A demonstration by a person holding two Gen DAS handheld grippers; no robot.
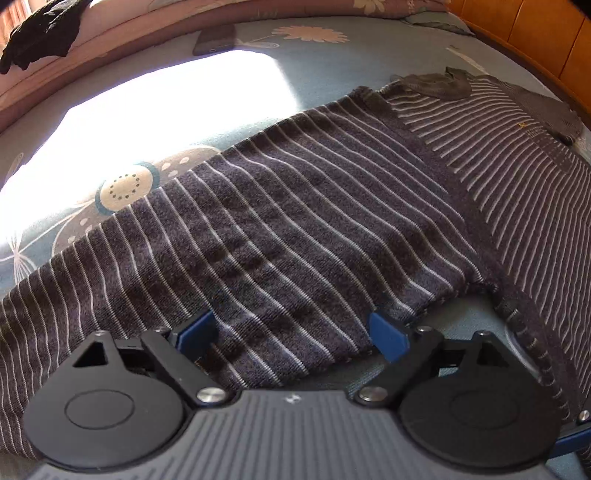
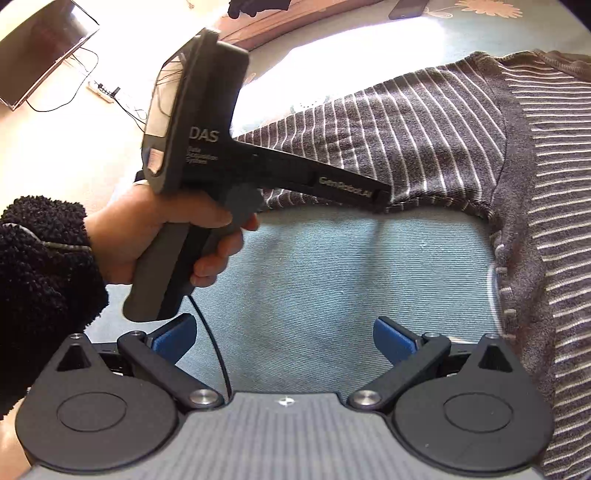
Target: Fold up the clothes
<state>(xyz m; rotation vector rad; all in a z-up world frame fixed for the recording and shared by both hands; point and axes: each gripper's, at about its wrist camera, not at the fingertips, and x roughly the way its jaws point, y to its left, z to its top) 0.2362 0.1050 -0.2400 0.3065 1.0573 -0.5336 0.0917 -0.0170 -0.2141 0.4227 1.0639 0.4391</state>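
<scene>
A dark grey sweater with thin white stripes [image 1: 303, 206] lies spread on the blue flowered bed sheet [image 1: 325, 62]. Its sleeve runs across the left wrist view toward the lower left. My left gripper [image 1: 291, 334] is open just over the sleeve's lower edge, and the fabric lies between its blue pads [image 1: 388, 336] without being pinched. In the right wrist view a hand [image 2: 147, 229] holds the left gripper [image 2: 382, 194], its tip at the sleeve's hem [image 2: 424, 199]. My right gripper [image 2: 284, 339] stands open above bare sheet [image 2: 332, 277], with the sweater body [image 2: 554, 221] to its right.
A black garment [image 1: 40, 33] and a dark phone [image 1: 214, 40] lie at the bed's far side near a pink pillow. A wooden headboard [image 1: 535, 33] borders the far right. A bright sun patch [image 1: 166, 103] falls on the sheet. A TV [image 2: 40, 51] and power strip [image 2: 101, 90] are beyond the bed.
</scene>
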